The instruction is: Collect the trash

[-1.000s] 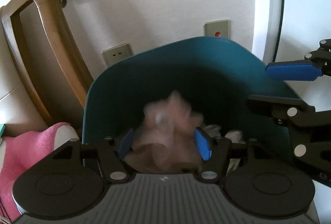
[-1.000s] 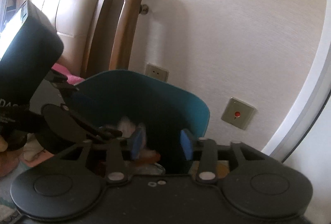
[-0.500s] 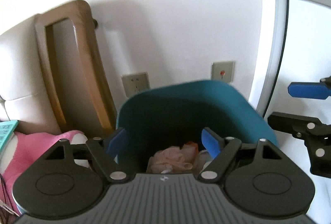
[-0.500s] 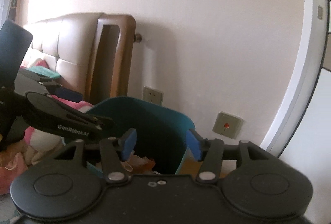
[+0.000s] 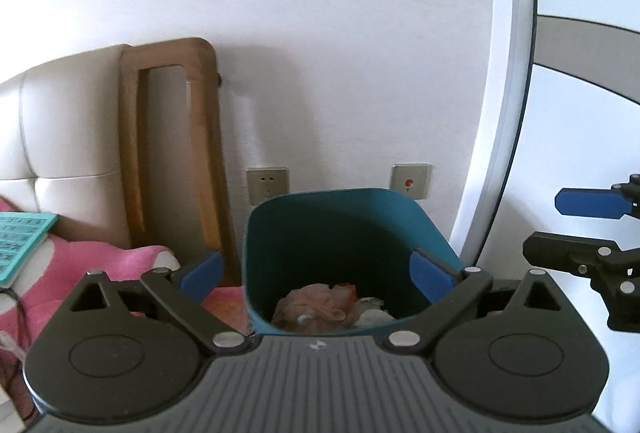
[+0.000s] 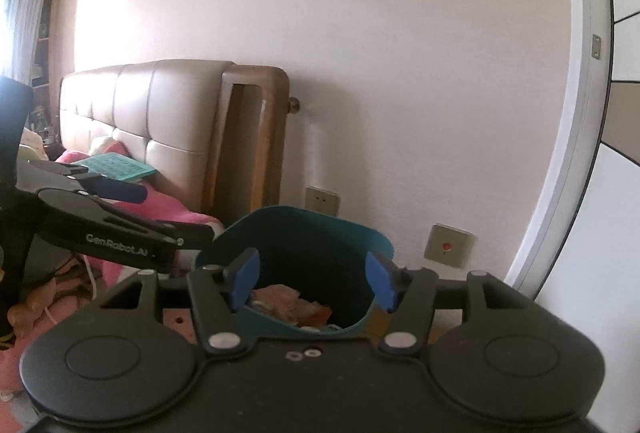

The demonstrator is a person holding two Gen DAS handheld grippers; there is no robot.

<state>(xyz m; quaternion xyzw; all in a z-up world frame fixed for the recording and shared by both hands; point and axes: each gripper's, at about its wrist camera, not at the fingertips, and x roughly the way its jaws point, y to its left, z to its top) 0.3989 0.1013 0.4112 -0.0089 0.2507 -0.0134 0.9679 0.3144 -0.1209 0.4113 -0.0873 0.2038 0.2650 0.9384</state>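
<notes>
A crumpled wad of pinkish tissue trash (image 5: 316,303) is lying at the bottom of the teal plastic wastebasket (image 5: 340,229), with pale scraps of paper (image 5: 374,313) sitting just beside it at three o'clock and an orange scrap (image 5: 349,291) touching it at one o'clock. The wastebasket is standing against the white wall (image 5: 320,53), below a beige wall socket (image 5: 267,185) at eleven o'clock and a beige switch plate with a red dot (image 5: 411,180) at one o'clock. The left gripper (image 5: 316,271) is hovering above the wastebasket with its jaws standing wide and holding nothing. The right gripper (image 6: 312,279) is likewise hanging over the rim, its jaws spread wide and gripping nothing. At nine o'clock of the wastebasket a pink blanket (image 5: 100,265) is lying on the bed, a teal patterned book (image 5: 20,245) is resting on it, and the brown wooden frame of the cream padded headboard (image 5: 176,153) is rising behind.
</notes>
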